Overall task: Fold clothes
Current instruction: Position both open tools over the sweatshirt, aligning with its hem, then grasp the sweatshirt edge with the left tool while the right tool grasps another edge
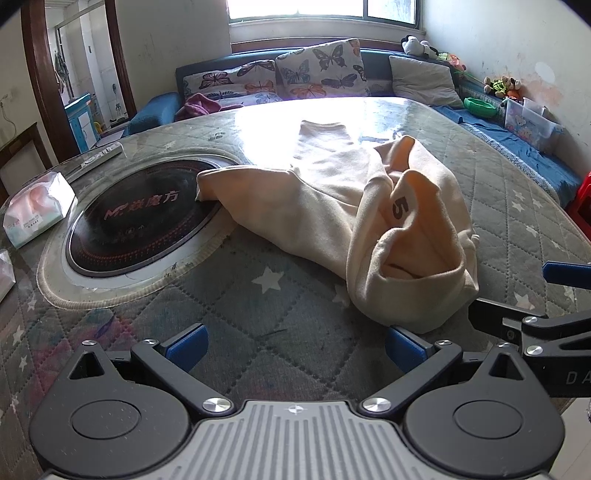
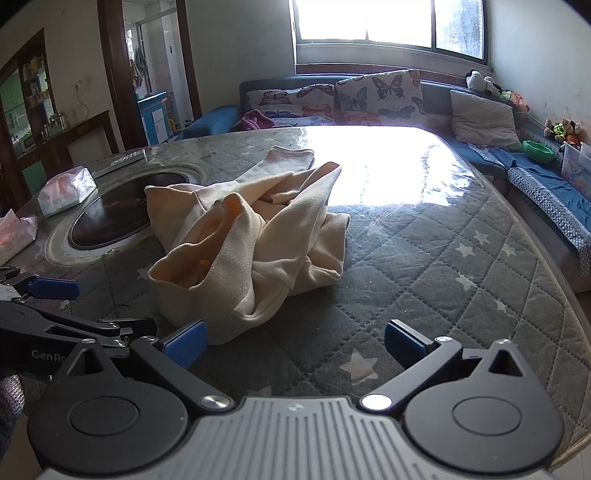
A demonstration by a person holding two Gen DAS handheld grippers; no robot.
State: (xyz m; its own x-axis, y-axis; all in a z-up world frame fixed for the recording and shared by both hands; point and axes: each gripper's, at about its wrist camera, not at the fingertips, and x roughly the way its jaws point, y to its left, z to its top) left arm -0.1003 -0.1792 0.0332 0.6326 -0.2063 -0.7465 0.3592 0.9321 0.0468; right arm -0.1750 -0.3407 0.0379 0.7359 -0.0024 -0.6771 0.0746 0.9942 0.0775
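Gaping wide, the left gripper (image 1: 295, 345) holds nothing; its blue pads (image 1: 186, 345) stand far apart low over the table (image 1: 240, 306), and the right-hand pad sits just beside the near hem of the garment (image 1: 332, 206), though whether it touches the cloth I cannot tell. The right gripper (image 2: 295, 343) is spread just as wide and is also empty, with its left pad (image 2: 186, 341) close against the garment's (image 2: 251, 236) nearest fold, contact again unclear. Each gripper shows at the edge of the other's view, so the two sit side by side at the near edge of the table. The garment is cream, soft and fleecy, lying unfolded in a loose rumpled heap on the middle of the table. From the left wrist one long part stretches flat toward the far side, another reaches left and overlaps the rim of the dark round hob (image 1: 144, 221) set into the table, and the near end stands up as an open, hollow bunch with a black "5" (image 1: 400, 210) printed inside. From the right wrist the heap looks twisted, several folds crossing one another. The table wears a grey quilted cover with pale stars under a glossy clear sheet. Tissue packs (image 1: 37, 210) lie left of the hob. Beyond the table stands a sofa (image 2: 369, 96) with butterfly cushions under a bright window (image 2: 388, 22).
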